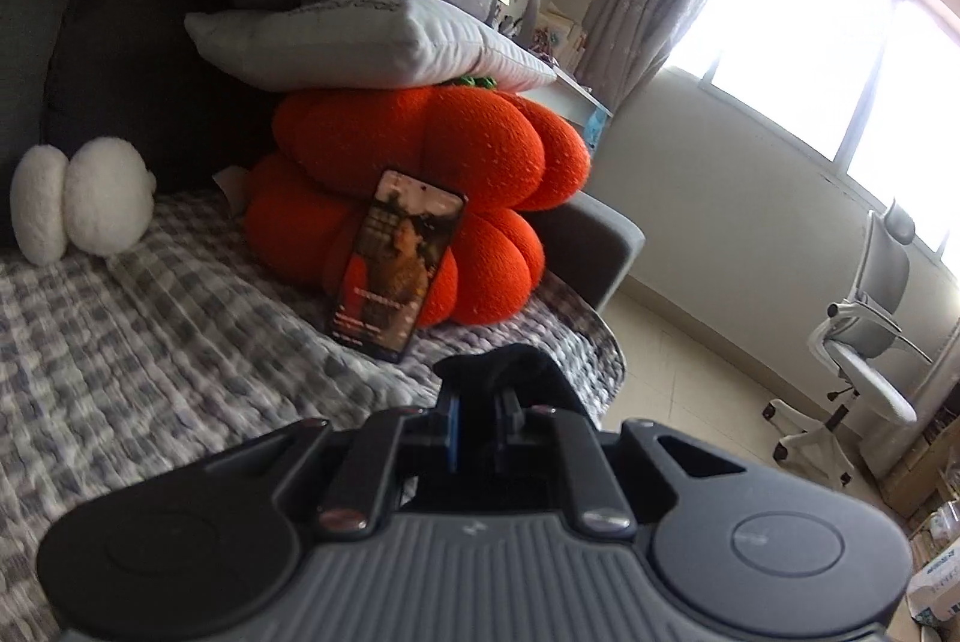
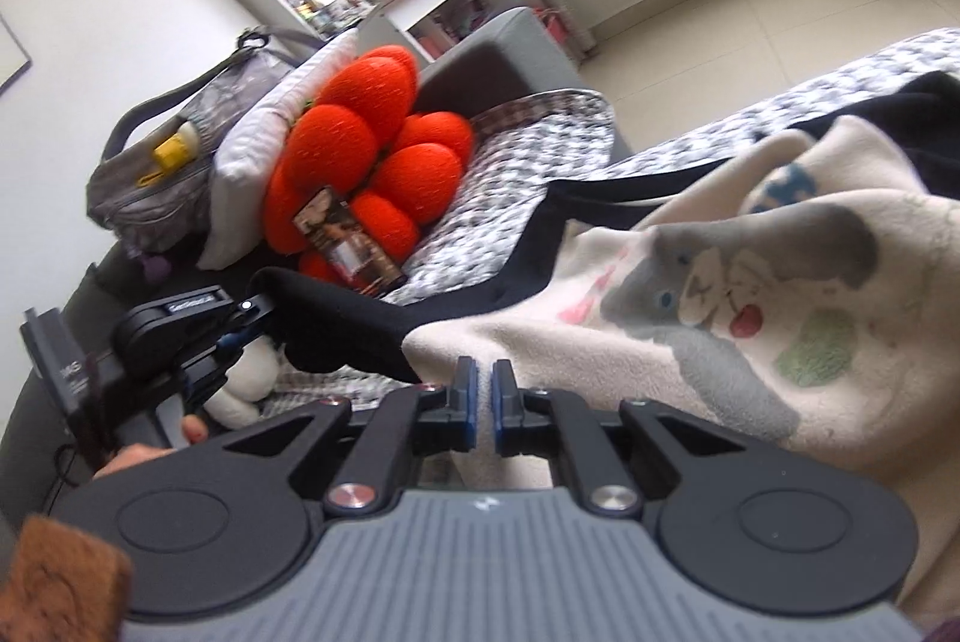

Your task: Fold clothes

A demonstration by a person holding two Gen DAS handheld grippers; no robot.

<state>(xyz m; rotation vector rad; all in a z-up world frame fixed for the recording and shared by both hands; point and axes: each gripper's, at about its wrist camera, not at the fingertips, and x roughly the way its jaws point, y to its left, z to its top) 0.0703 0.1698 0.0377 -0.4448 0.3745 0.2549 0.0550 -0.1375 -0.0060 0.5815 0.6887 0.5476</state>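
While both grippers lift the garment [image 2: 750,294] off the checked blanket [image 1: 150,342], it hangs stretched between them, just in front of the orange pumpkin cushion [image 1: 420,174]. Its cream cartoon-print panel is nearest the right gripper [image 2: 485,402], whose fingers are pressed nearly together on the cream hem. The left gripper [image 1: 480,402] is clamped on the black edge, on the side nearer the cushion. To fold well, I'd say, keep that edge taut and level, carry both corners over together, and steer clear of the phone [image 1: 396,264] propped against the cushion.
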